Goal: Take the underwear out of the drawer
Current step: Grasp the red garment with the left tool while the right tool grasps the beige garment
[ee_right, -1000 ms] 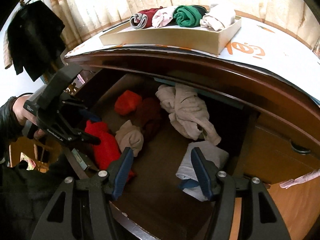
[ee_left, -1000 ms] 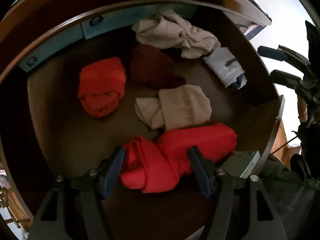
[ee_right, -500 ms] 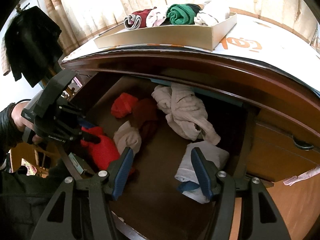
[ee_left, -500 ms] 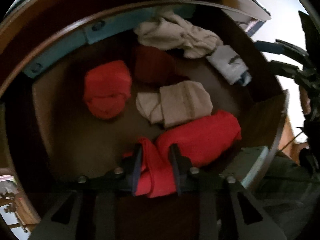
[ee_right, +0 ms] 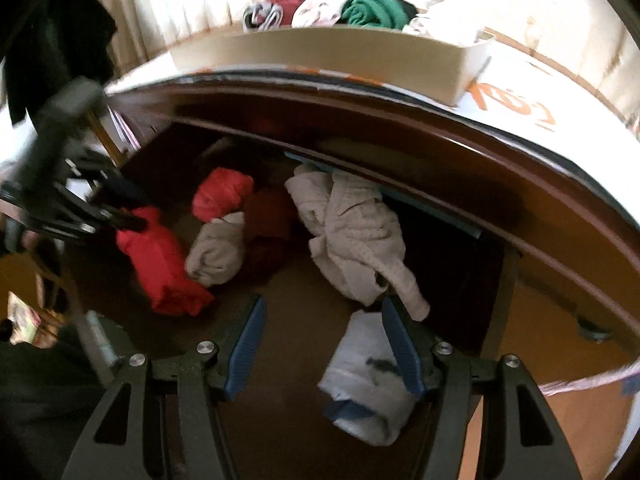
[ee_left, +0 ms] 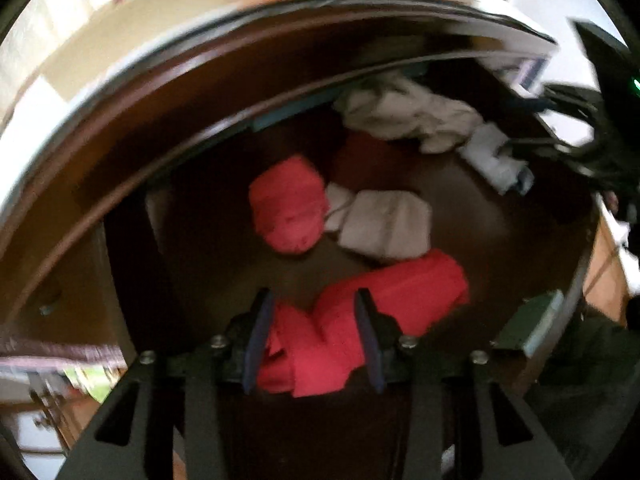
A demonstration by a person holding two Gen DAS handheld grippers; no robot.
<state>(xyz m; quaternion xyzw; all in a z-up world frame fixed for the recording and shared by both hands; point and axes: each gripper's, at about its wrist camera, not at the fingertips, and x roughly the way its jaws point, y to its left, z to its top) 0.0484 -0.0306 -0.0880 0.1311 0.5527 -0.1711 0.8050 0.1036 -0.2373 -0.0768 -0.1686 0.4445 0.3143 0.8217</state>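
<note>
Underwear: a long red roll (ee_left: 360, 320) lies at the near left of the open drawer (ee_right: 280, 360), its near end between the jaws of the left gripper (ee_left: 314, 340); in the right wrist view the same roll (ee_right: 160, 264) hangs tilted from that gripper (ee_right: 116, 220).
Left jaws: narrow but opening at this moment, with the red cloth bunched between them; the pads look to be touching the cloth on both sides.
Right jaws: the right gripper (ee_right: 328, 344) stands about half open, holding nothing, above a pale folded piece with a blue edge (ee_right: 368, 384) at the near right.
Others in the drawer: a smaller red roll (ee_right: 222, 196), a dark red piece (ee_right: 268, 216), a beige roll (ee_right: 216, 252) and a crumpled beige garment (ee_right: 352, 240) toward the far side.
On the surface above: a cardboard tray (ee_right: 320, 56) with rolled pieces in it.
Risk, slipping: judging by the widening jaws, the red roll may drop back, since only one end is gripped and the rest trails.
Risk, unrolling: lifted by one end, it may come undone and drag the beige roll beside it.
Risk, snagging: the trailing end could catch on the drawer's front edge.
Hard to make out: the left wrist view is blurred, so how firmly the pads press is uncertain; the far back of the drawer is in shadow under the surface.
</note>
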